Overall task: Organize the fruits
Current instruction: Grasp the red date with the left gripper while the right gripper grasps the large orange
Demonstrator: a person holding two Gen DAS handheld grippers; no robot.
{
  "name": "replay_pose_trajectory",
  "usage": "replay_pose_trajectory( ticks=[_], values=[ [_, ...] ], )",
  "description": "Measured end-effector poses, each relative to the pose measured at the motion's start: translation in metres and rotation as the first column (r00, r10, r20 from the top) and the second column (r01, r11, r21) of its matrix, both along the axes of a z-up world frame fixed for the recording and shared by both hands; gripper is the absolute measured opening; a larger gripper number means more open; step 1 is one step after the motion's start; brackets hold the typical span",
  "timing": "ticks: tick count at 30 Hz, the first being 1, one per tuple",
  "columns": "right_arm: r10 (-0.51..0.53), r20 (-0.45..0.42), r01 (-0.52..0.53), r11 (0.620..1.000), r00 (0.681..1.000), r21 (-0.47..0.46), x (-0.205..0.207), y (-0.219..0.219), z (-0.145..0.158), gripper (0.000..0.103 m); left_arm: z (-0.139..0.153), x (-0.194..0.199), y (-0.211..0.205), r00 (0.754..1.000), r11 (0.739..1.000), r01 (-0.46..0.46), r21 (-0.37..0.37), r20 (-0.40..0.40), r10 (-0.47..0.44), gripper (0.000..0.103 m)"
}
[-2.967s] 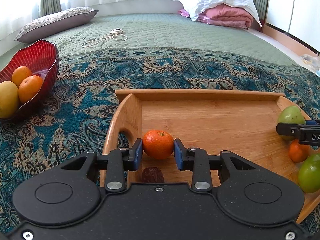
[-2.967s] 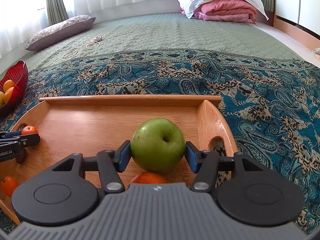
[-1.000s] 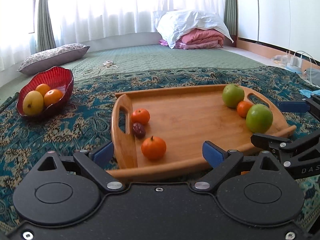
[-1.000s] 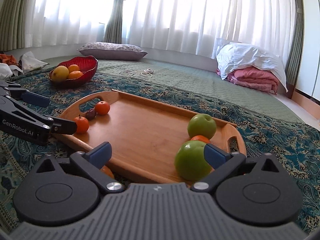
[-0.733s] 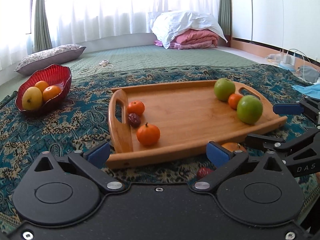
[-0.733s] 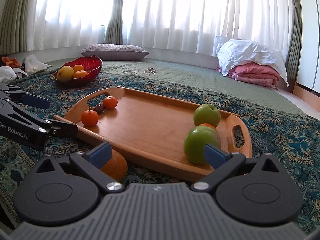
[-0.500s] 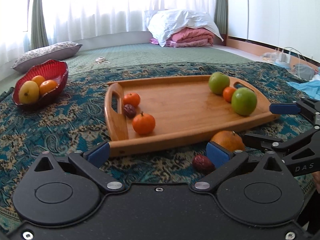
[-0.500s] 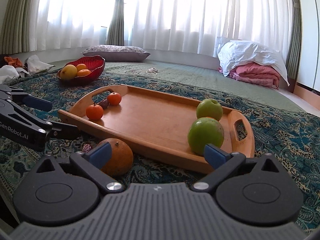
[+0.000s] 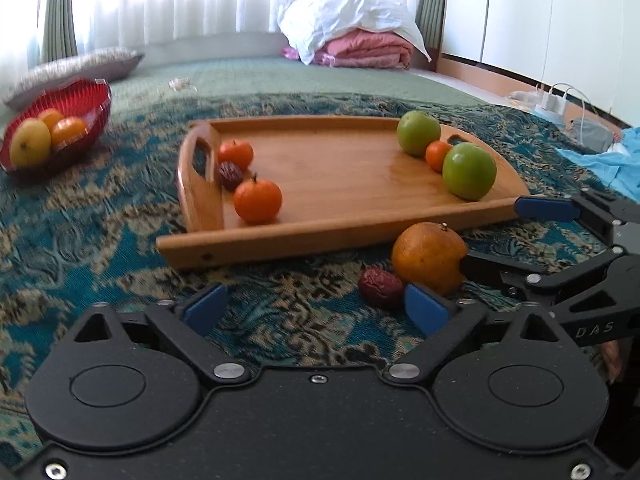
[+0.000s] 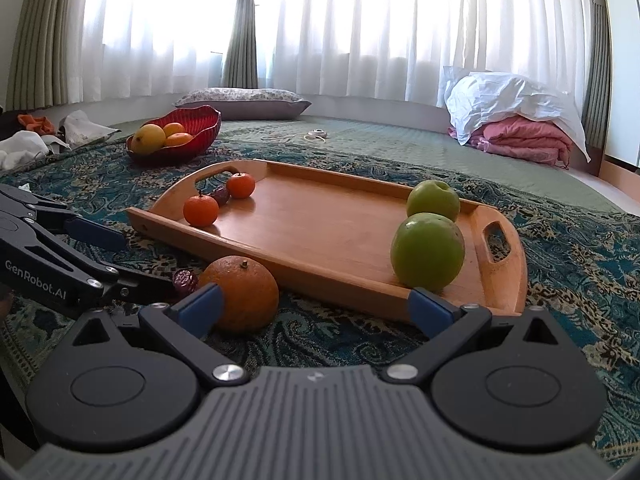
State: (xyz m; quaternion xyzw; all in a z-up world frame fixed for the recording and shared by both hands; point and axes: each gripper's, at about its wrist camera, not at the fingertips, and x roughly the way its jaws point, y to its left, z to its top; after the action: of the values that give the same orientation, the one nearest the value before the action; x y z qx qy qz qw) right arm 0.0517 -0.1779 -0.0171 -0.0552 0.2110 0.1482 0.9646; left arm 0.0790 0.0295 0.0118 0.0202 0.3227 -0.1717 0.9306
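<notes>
A wooden tray [image 9: 360, 184] lies on the patterned blanket. Its left end holds two mandarins [image 9: 258, 201] and a dark date [image 9: 230, 175]. Its right end holds two green apples [image 9: 469, 171] with a small orange [image 9: 438, 155] between them. In front of the tray a large orange [image 9: 428, 258] and a second date [image 9: 380, 286] lie on the blanket. My left gripper [image 9: 316, 304] hovers low before them, jaws wide and closing, nothing between them. My right gripper [image 10: 316, 306] is open and empty, with the large orange [image 10: 244, 296] beside its left finger.
A red bowl [image 9: 92, 96] with a yellow fruit and oranges sits at the far left. Further back lie a pillow [image 10: 244, 100], a coiled cord [image 10: 316, 134] and folded bedding [image 10: 516, 120]. Cables and a blue cloth [image 9: 608, 160] lie at the right.
Three seconds ago the left gripper held a mandarin and the right a green apple; both fruits now rest on the tray. Both grippers drew back and sank, bringing the large orange and date into view.
</notes>
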Motion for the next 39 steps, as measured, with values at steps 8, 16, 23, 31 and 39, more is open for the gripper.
replay_pose_trajectory(
  ticks=[8, 16, 23, 31, 39],
  values=[
    [0.056, 0.007, -0.055, 0.991, 0.998, -0.123, -0.003, 0.02, -0.008, 0.103, -0.004, 0.001, -0.009, 0.999, 0.999, 0.05, -0.022, 0.0, -0.05, 0.059],
    [0.067, 0.026, -0.062, 0.981, 0.997, -0.182, -0.008, 0.028, -0.013, 0.103, -0.007, 0.006, -0.015, 0.999, 0.999, 0.039, -0.036, 0.007, -0.039, 0.047],
    [0.049, 0.01, -0.046, 0.985, 0.999, -0.167, -0.004, 0.026, -0.015, 0.103, -0.01, 0.009, -0.019, 0.999, 0.998, 0.039, -0.053, -0.001, -0.039, 0.034],
    [0.041, -0.008, -0.041, 0.987, 0.999, -0.154, 0.0, 0.024, -0.017, 0.103, -0.011, 0.012, -0.023, 1.0, 0.998, 0.023, -0.054, 0.002, -0.023, 0.029],
    [0.037, -0.076, -0.043, 0.996, 0.996, -0.077, 0.009, 0.017, -0.013, 0.099, -0.008, 0.009, -0.025, 1.0, 0.999, -0.003, -0.043, 0.024, 0.004, 0.027]
  ],
)
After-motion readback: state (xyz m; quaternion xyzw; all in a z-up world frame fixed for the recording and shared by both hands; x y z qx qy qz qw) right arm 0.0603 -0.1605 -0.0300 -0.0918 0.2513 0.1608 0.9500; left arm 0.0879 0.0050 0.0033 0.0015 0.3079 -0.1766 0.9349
